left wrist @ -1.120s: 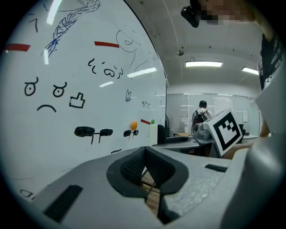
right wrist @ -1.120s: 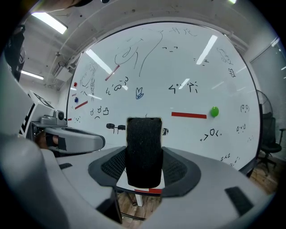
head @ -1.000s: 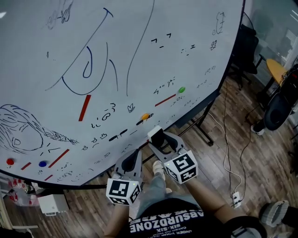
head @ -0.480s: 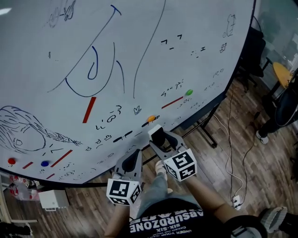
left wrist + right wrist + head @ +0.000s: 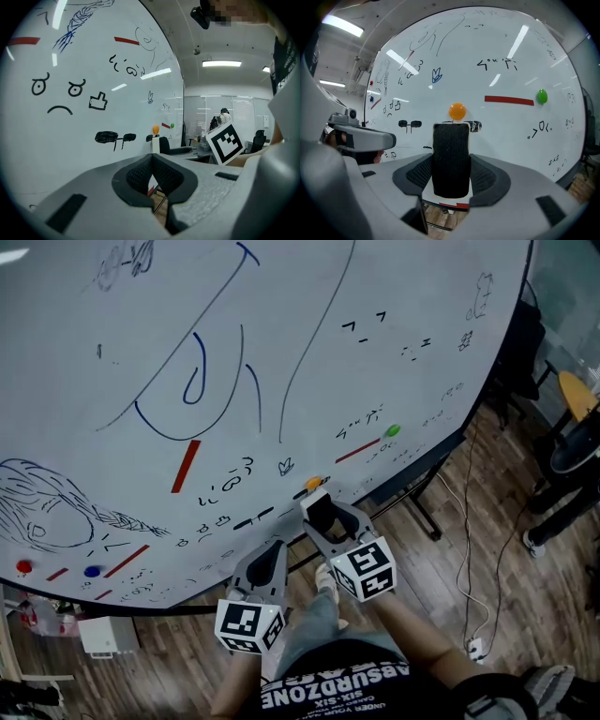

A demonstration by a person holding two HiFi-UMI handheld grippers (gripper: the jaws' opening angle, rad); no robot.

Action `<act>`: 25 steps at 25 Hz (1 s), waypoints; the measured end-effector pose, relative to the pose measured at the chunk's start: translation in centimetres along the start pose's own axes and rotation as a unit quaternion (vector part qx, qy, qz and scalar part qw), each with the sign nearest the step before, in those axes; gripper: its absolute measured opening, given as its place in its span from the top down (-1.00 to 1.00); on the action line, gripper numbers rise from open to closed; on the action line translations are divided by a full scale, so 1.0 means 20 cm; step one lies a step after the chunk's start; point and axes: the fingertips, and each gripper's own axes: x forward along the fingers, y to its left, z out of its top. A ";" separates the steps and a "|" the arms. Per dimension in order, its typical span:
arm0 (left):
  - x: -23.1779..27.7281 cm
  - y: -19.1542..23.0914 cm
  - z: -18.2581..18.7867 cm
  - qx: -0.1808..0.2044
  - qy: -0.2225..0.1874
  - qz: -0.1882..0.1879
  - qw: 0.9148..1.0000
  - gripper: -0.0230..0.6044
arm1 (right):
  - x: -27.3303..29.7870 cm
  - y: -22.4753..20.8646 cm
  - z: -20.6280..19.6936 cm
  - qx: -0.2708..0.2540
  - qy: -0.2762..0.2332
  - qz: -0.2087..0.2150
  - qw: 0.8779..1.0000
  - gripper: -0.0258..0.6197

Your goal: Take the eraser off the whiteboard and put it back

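Observation:
The eraser (image 5: 316, 510), a white block with a black felt face, stands between the jaws of my right gripper (image 5: 317, 514), which is shut on it. In the right gripper view the eraser (image 5: 450, 158) points at the whiteboard (image 5: 497, 56), just below an orange magnet (image 5: 457, 111). Whether it touches the board I cannot tell. The whiteboard (image 5: 281, 343) fills the head view's top left. My left gripper (image 5: 270, 557) hangs shut and empty below the board's lower edge, its fingertips (image 5: 152, 157) meeting.
Red strip magnets (image 5: 186, 466), a green magnet (image 5: 392, 430) and pen scribbles are on the board. Its stand legs (image 5: 420, 507) reach onto the wooden floor. Cables (image 5: 466, 521) run to a power strip (image 5: 475, 647). A chair (image 5: 574, 451) and yellow table (image 5: 577, 392) stand at right.
The right gripper with the eraser has moved closer to the board, under the orange magnet. The head view has shifted, so the board sits further right. The left gripper has stayed put.

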 end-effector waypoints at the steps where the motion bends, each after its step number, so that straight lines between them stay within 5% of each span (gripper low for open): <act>1: 0.00 0.00 0.00 0.000 0.000 0.001 1.000 0.91 | 0.01 0.00 0.00 0.000 0.000 0.000 1.000 0.20; 25: 0.04 0.04 -0.01 -0.005 0.007 0.001 1.000 0.91 | 0.08 -0.01 -0.02 0.005 0.008 0.004 1.000 0.20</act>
